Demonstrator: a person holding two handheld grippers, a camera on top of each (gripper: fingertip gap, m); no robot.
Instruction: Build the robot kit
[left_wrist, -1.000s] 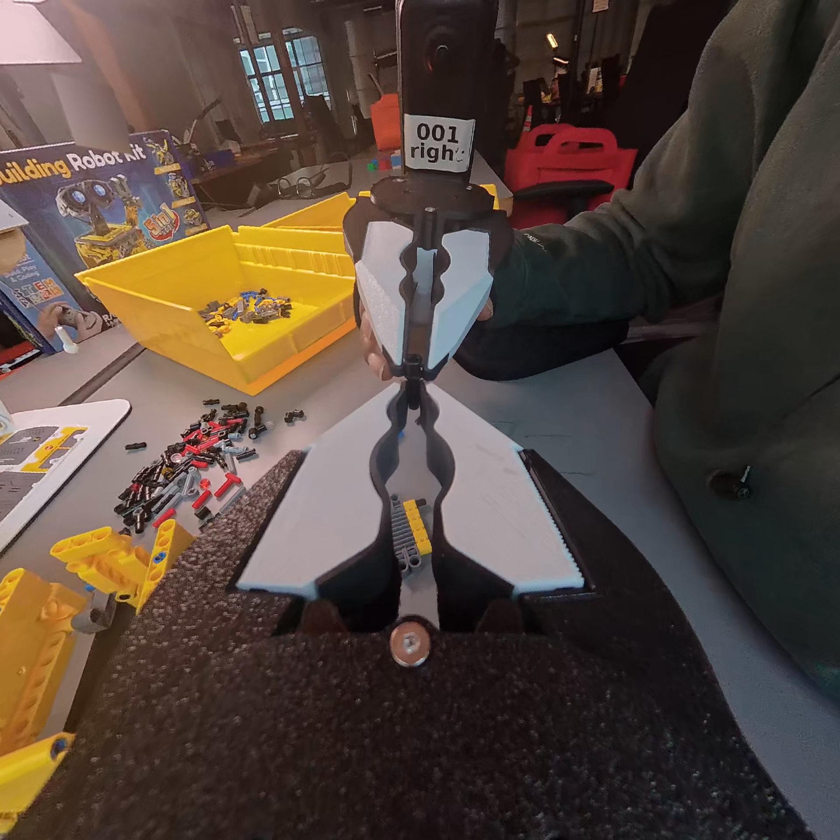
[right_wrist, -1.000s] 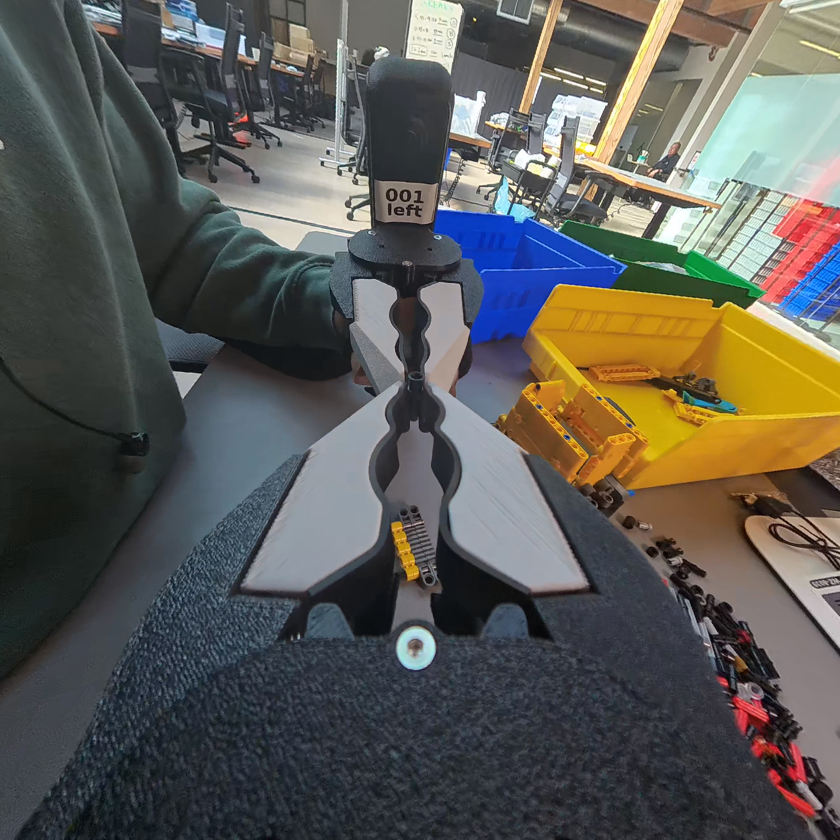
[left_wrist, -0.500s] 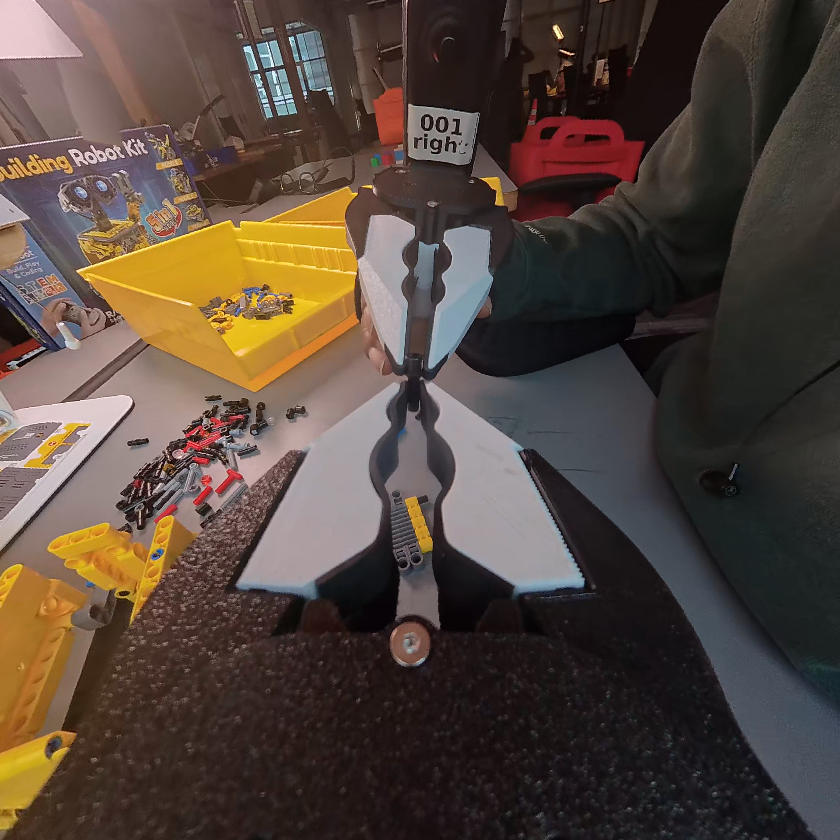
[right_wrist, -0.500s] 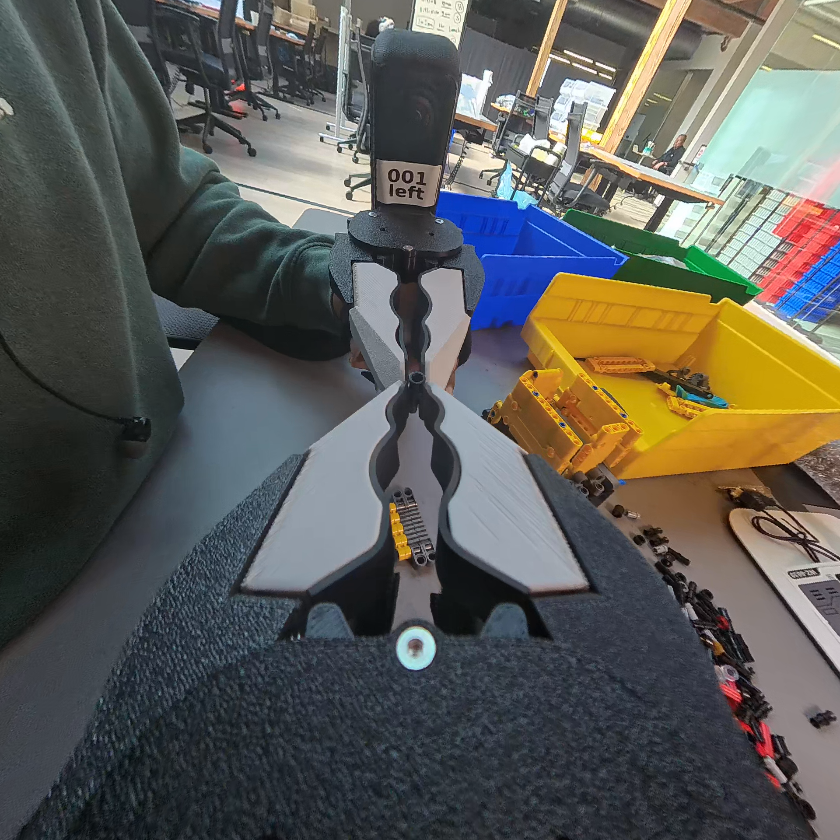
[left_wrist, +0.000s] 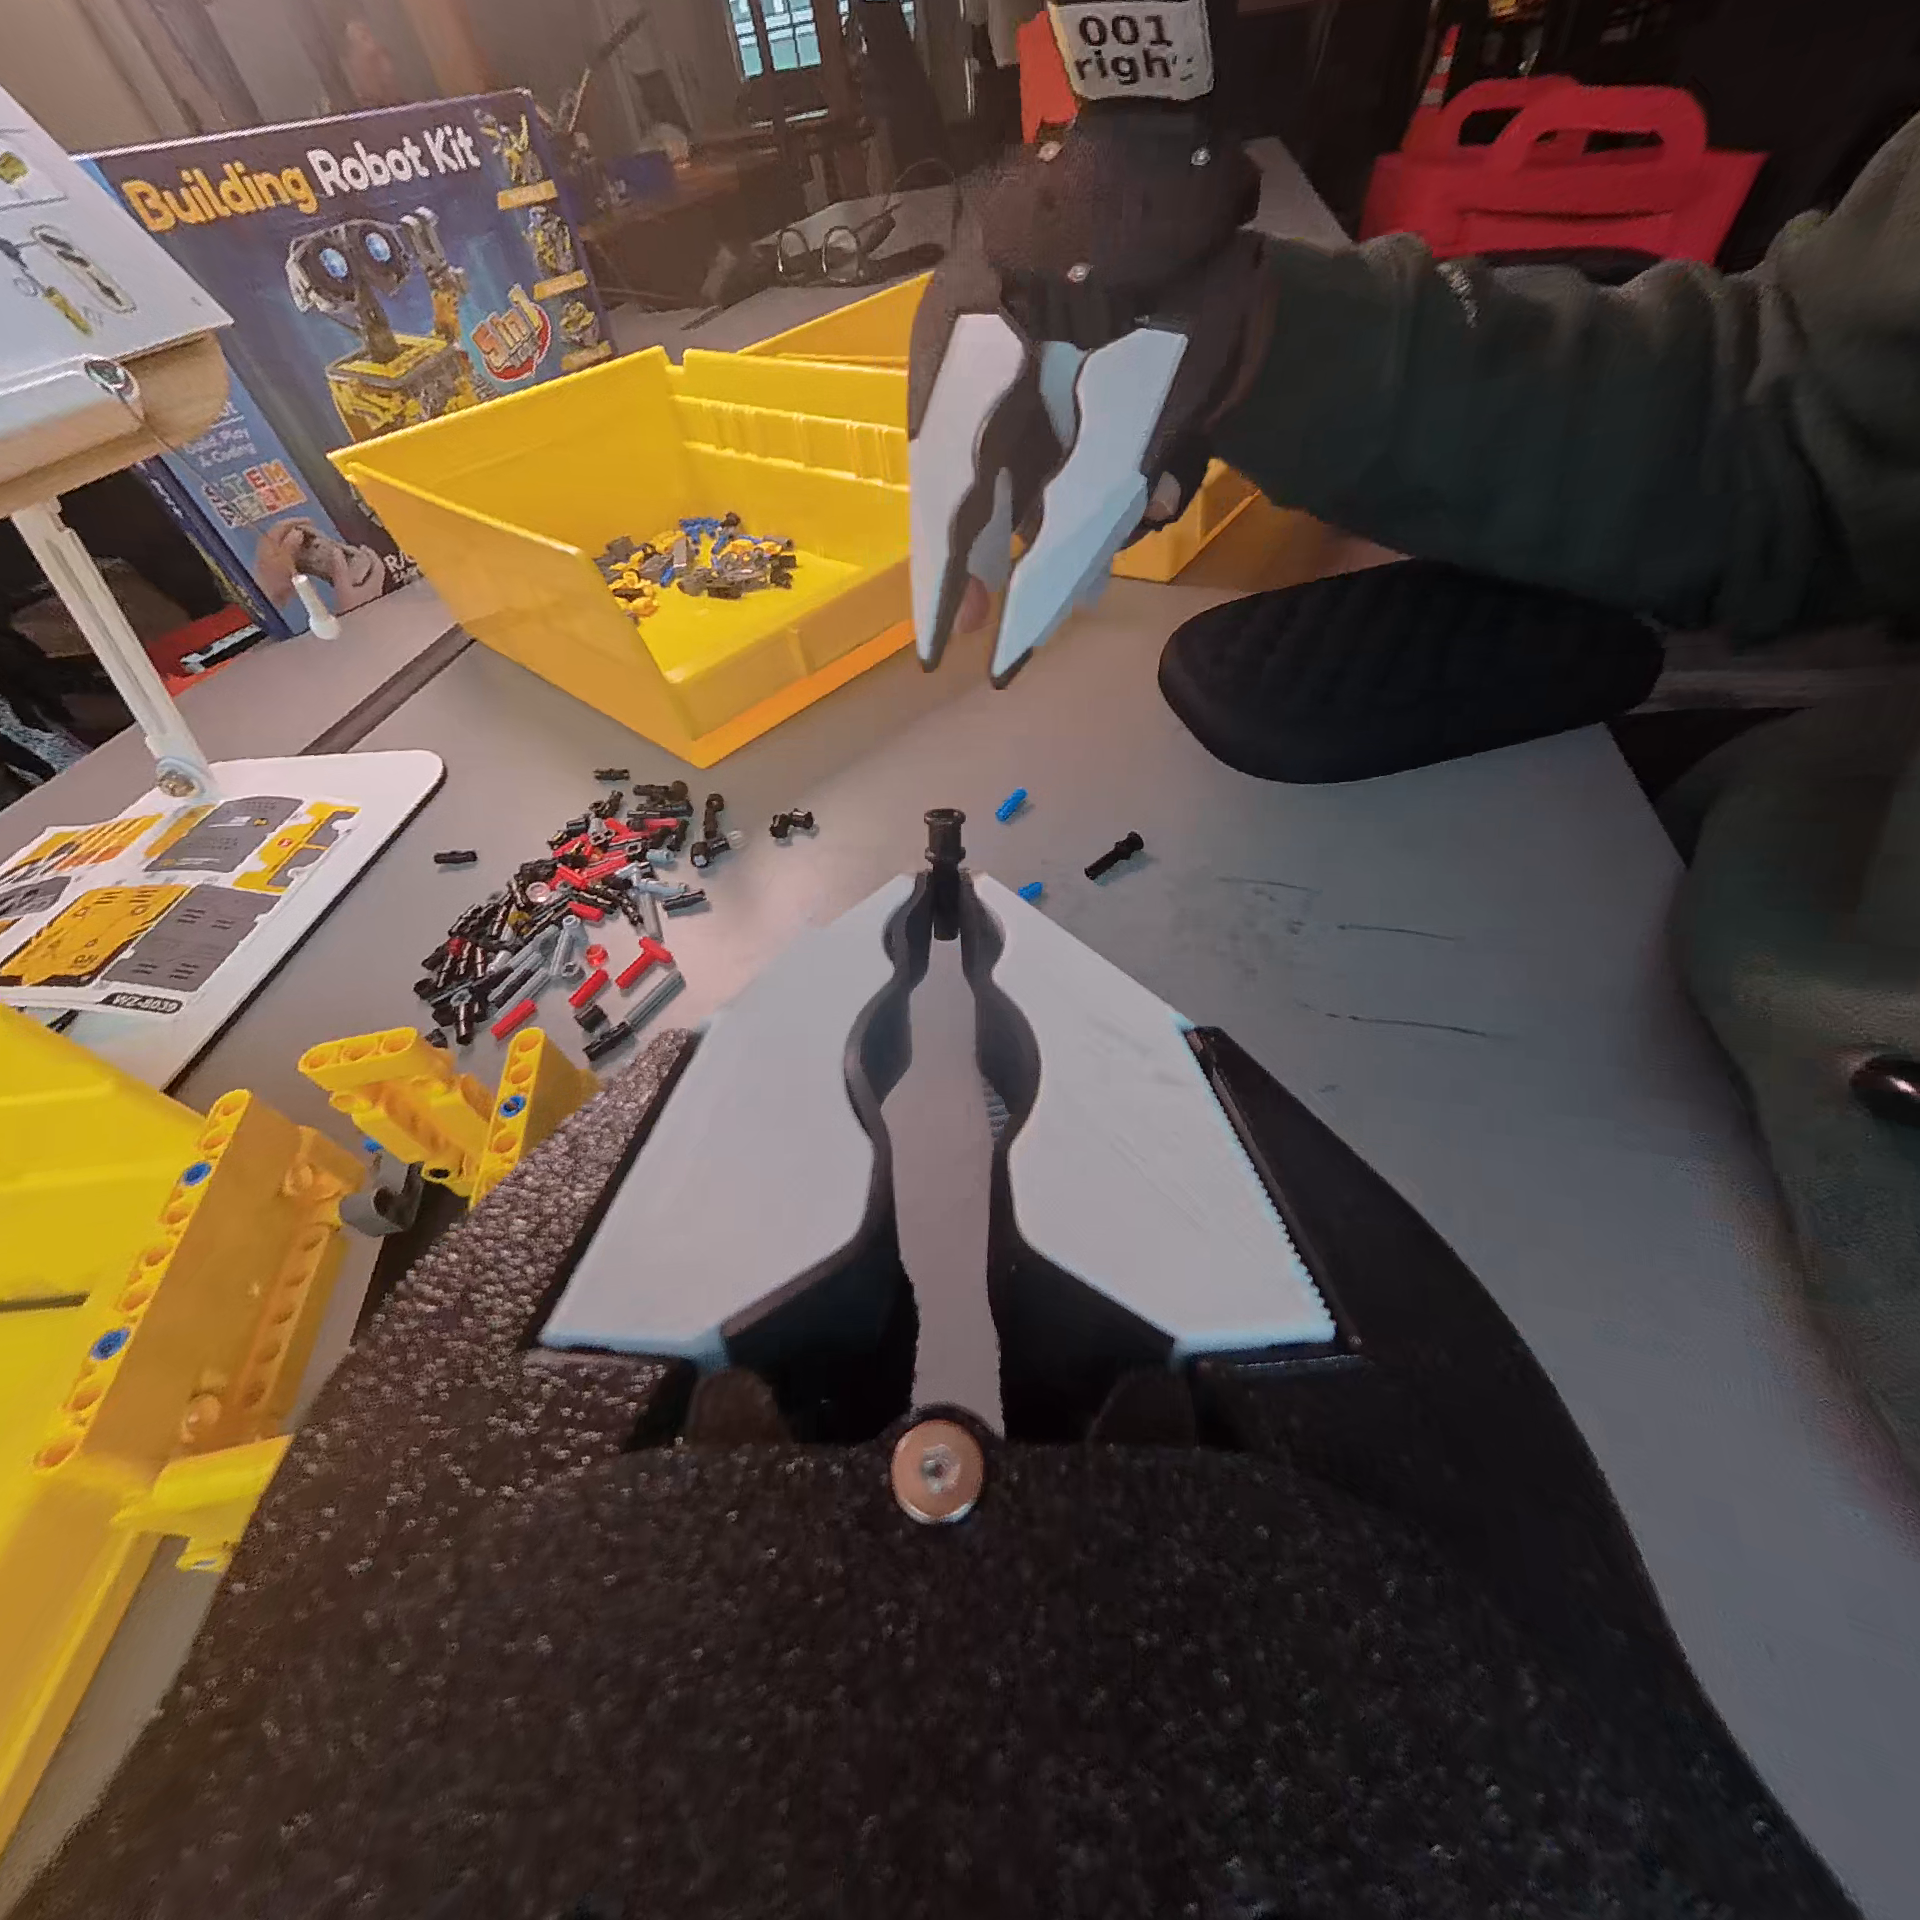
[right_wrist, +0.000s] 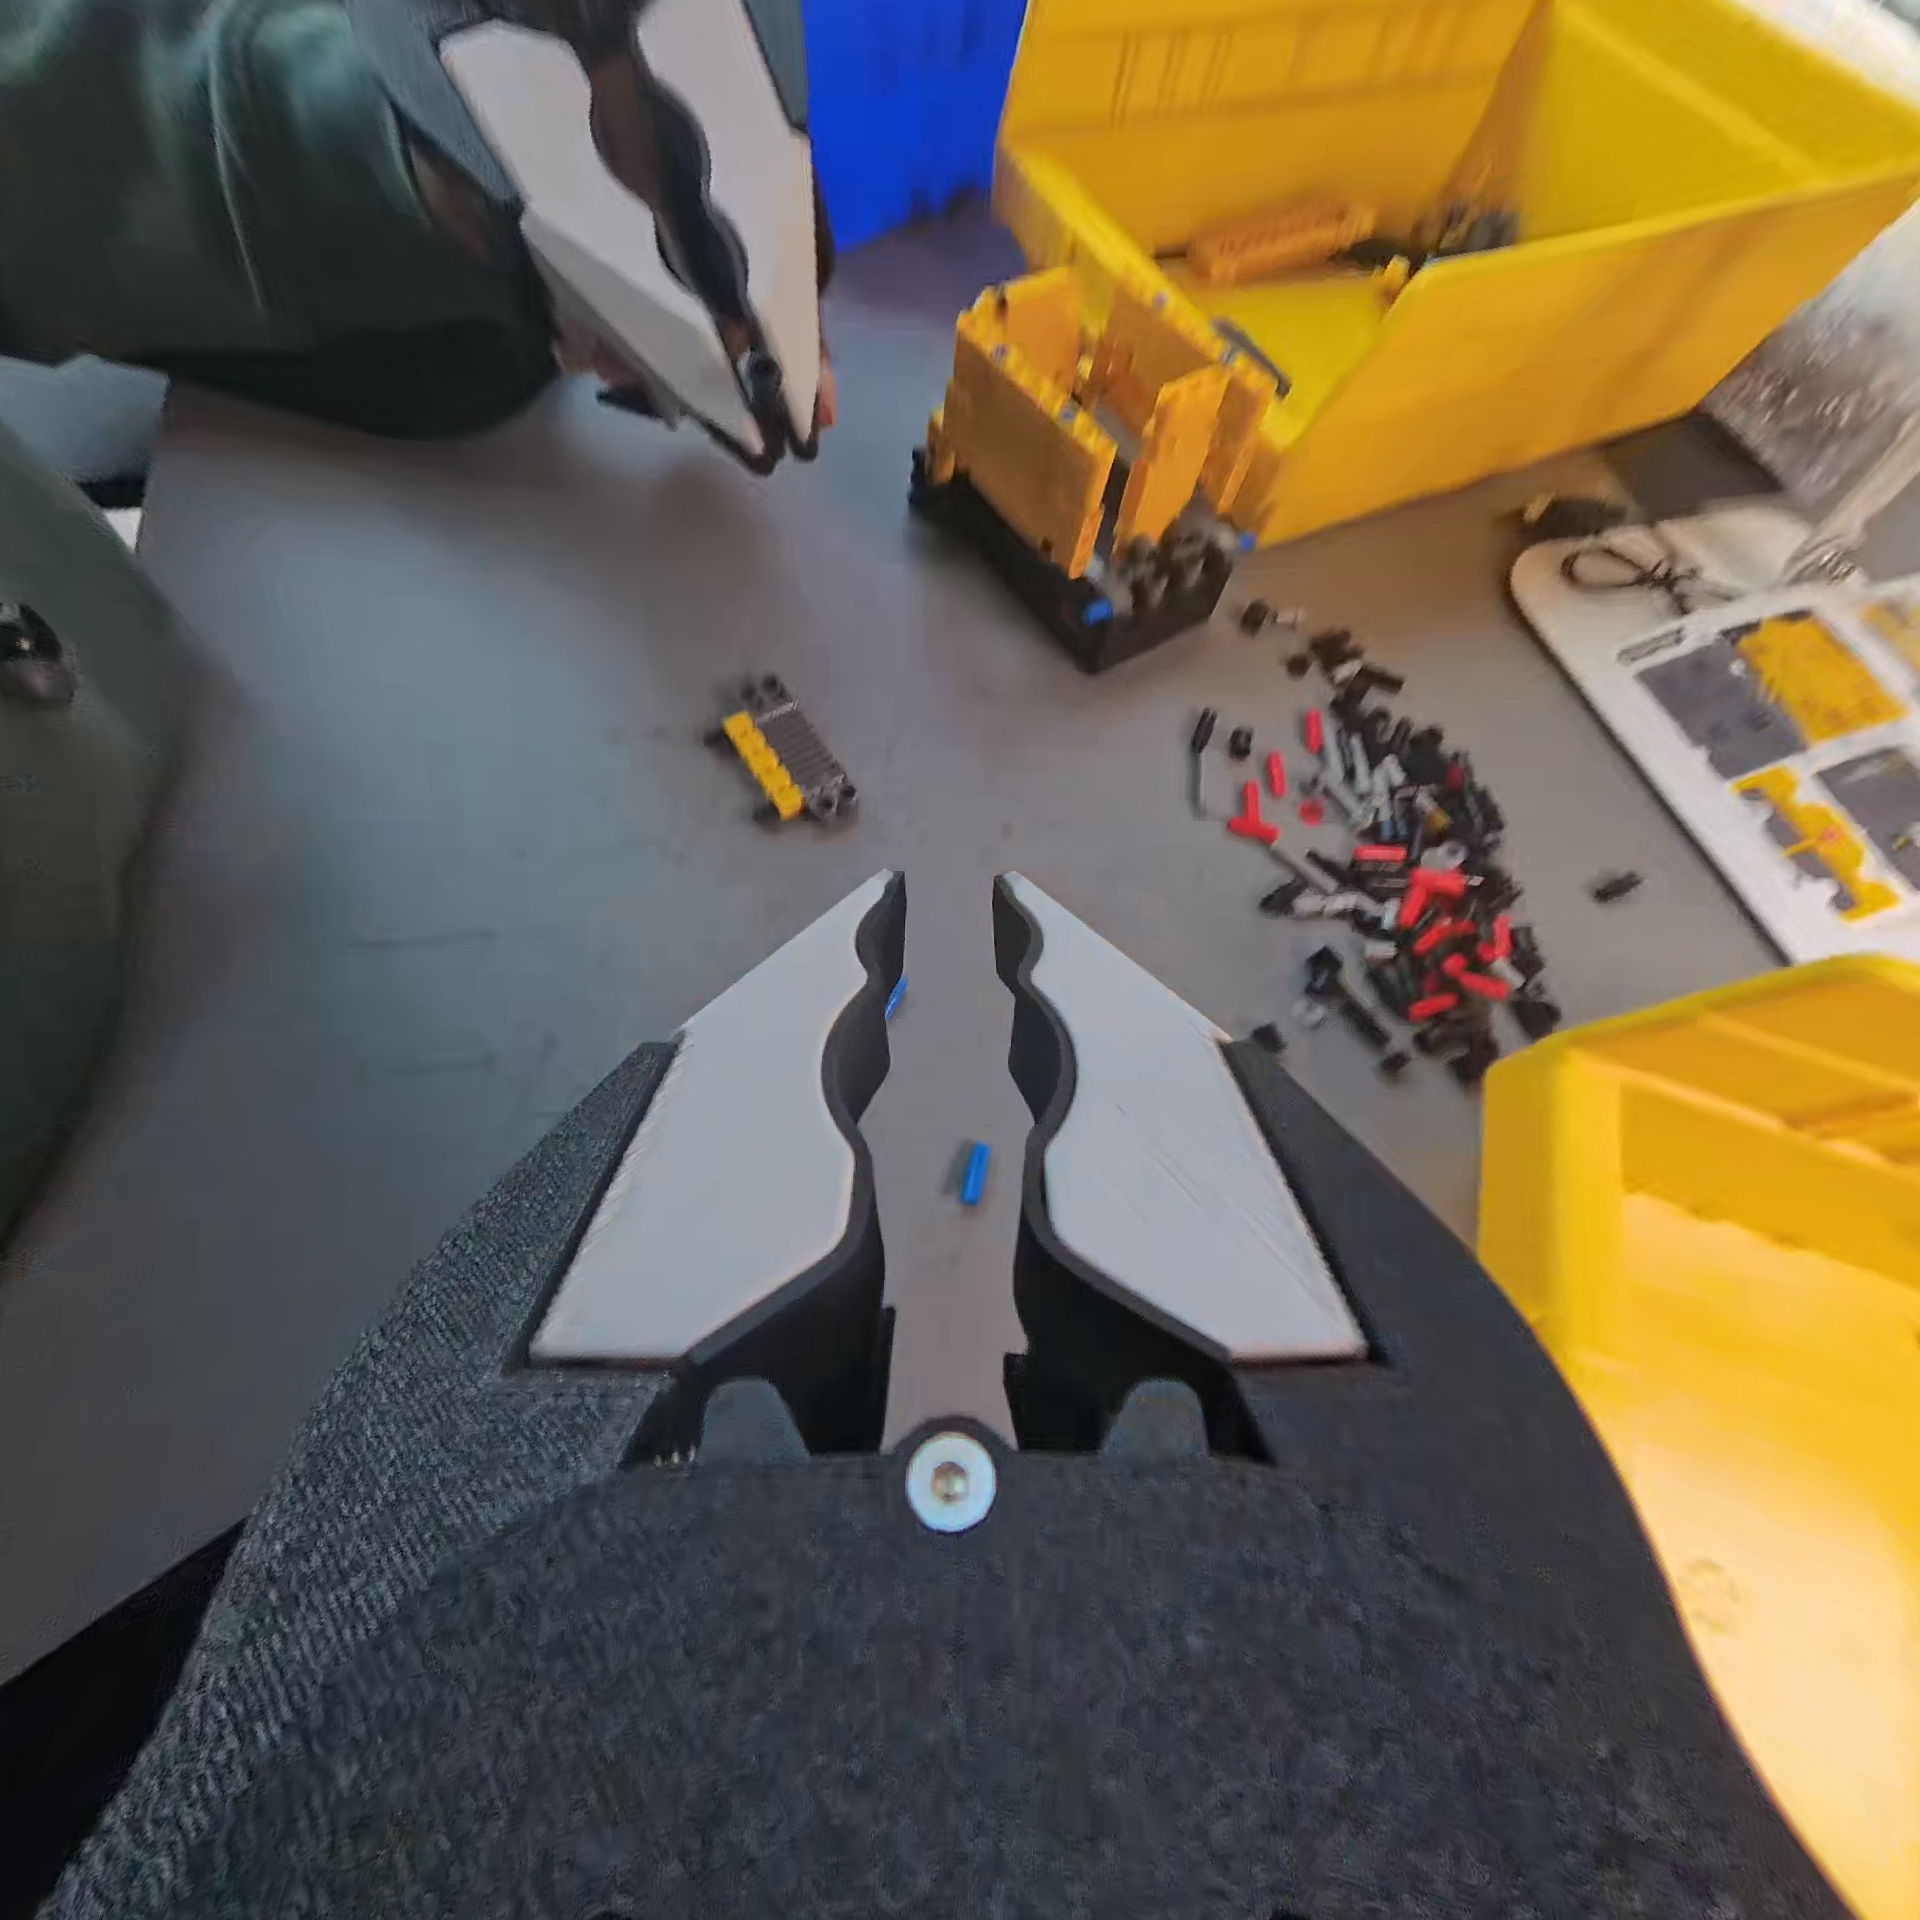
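Both grippers have pulled apart since 0.5 s ago: then tip to tip w/ the yellow-grey block between them, now well apart, and the block (right_wrist: 787, 764) lies flat on the grey table (left_wrist: 1351, 935), clear of both.

Biggest items: yellow bin (left_wrist: 665, 499) at the far side w/ small parts inside, another yellow bin (right_wrist: 1558, 270) behind the yellow model (right_wrist: 1091, 488), which stands upright on its black base. Blue box (left_wrist: 343, 281) stands behind the first bin; instruction sheet (left_wrist: 156, 894) lies flat at table edge. Loose pile of black/red/grey pins (right_wrist: 1392, 873) sits between model and sheet.

Left gripper (left_wrist: 943, 883): jaws closed down tight on a black pin (left_wrist: 943, 836), which sticks out past the tips, above the table. Right gripper (right_wrist: 948, 883): jaws a little apart, nothing in them; it hangs over the table, tips pointing down toward the surface, just short of the block. Small blue pin (right_wrist: 975, 1172) lies on the table seen between its fingers, a second blue one (right_wrist: 896, 997) beside the left finger. Right wrist view is blurred.
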